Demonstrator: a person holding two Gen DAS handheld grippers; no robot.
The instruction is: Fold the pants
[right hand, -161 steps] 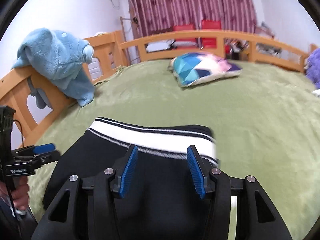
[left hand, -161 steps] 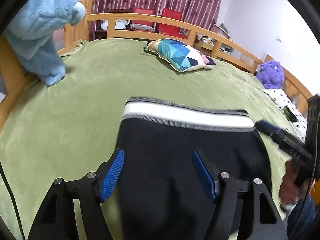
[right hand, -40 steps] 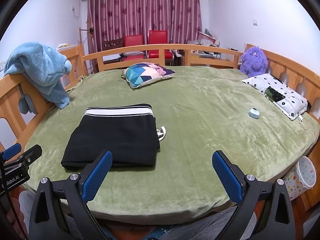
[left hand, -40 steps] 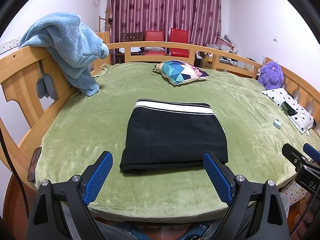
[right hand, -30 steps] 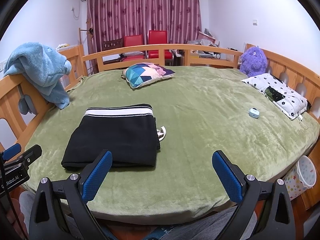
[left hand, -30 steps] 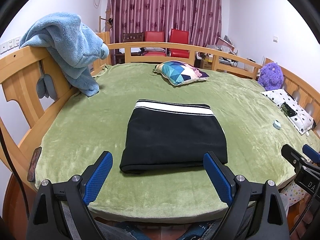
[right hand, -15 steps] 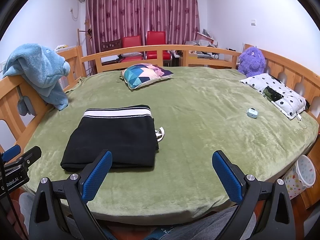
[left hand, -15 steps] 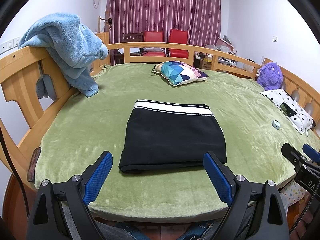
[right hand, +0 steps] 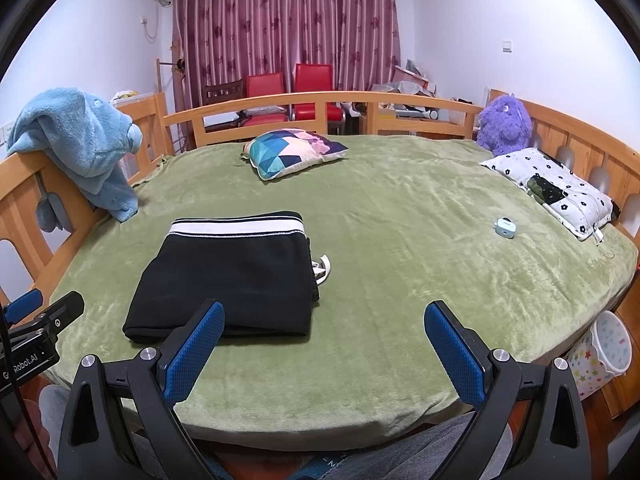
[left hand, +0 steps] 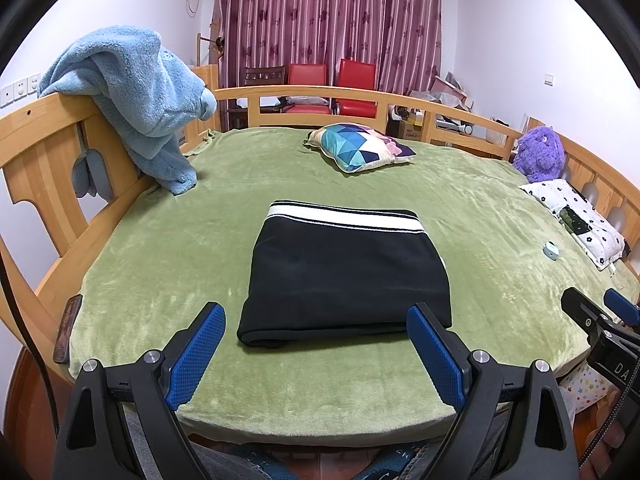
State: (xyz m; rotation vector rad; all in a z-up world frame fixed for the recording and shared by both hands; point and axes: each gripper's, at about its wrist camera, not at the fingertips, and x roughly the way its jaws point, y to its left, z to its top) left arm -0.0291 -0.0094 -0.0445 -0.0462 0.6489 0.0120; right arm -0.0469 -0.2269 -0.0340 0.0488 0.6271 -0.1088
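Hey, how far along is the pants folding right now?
Done: the black pants lie as a compact folded rectangle on the green bed, waistband on the far side. In hand: nothing; the left claw and right claw are open and clear of the cloth. Left: perhaps tucking in the white drawstring sticking out.

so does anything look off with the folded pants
Mostly tidy: the pants lie flat in a neat rectangle on the bed. One thing: a white drawstring pokes out from their right edge in the right wrist view.
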